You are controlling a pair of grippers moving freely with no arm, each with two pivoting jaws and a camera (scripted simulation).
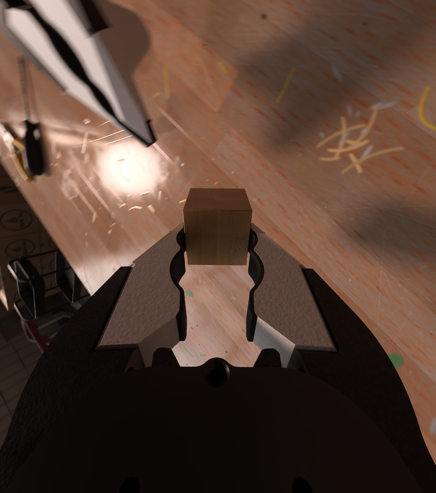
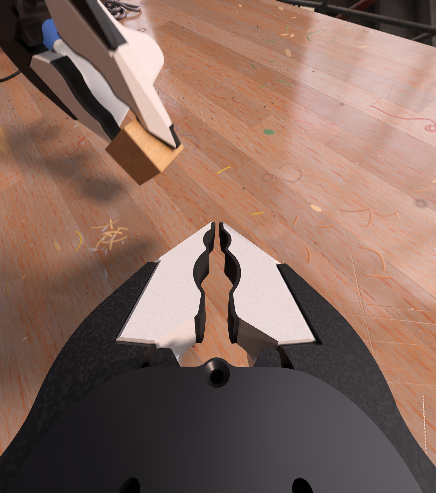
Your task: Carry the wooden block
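So the left gripper (image 1: 217, 234) is squeezing the wooden block (image 1: 217, 229) right at its fingertips, one pad on each side face, and the block is hanging in the air above the bench (image 1: 318, 186), not touching it. In the right wrist view you can see the same wooden block (image 2: 143, 153) tilted a bit, with its shadow falling on the planks below. The right gripper (image 2: 216, 226) is hovering off to the side, fingers nearly pinched together with just a sliver of gap, holding nothing. Looks to me like the lift is done and the carry is underway. The grip is pretty far out on the tips, so I'd say the next move wants to be smooth with steady pressure, no jerks.
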